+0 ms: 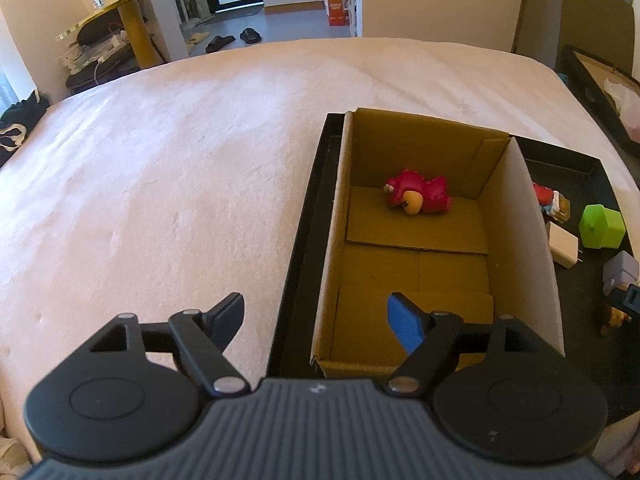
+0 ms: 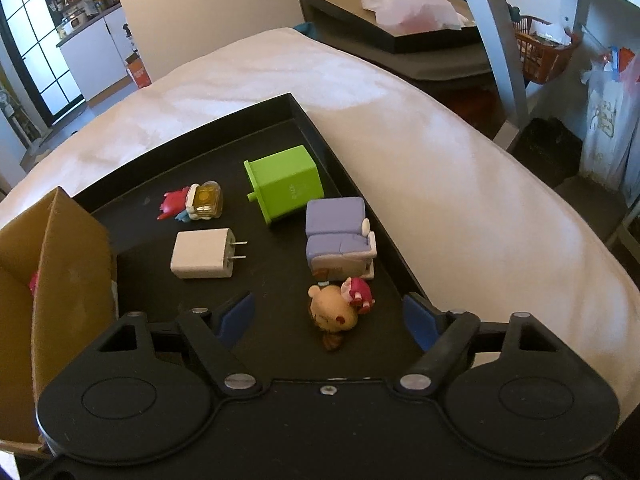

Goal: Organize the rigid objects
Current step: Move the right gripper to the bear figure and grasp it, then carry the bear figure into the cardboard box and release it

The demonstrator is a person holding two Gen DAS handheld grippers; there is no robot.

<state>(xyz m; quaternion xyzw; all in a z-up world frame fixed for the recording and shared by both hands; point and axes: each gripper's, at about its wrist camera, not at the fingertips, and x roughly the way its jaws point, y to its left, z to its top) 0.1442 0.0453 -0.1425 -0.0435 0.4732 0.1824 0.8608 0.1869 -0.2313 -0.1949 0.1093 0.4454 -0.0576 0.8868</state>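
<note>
A cardboard box (image 1: 520, 216) stands in a black tray (image 1: 304, 240) on the bed; a red plush toy (image 1: 418, 196) lies inside it. My left gripper (image 1: 316, 320) is open and empty over the box's near left edge. In the right wrist view the tray (image 2: 320, 128) holds a white charger (image 2: 202, 254), a green block (image 2: 286, 182), a purple toy sofa (image 2: 338, 236), a doll figure (image 2: 336, 312) and a red-and-yellow toy (image 2: 196, 202). My right gripper (image 2: 330, 320) is open, its fingers either side of the doll figure, not touching it.
The white bed cover (image 1: 160, 168) spreads left of the tray. A second black tray with a plastic bag (image 2: 404, 12) lies beyond the bed. A yellow side table (image 1: 132, 12) stands at the far left.
</note>
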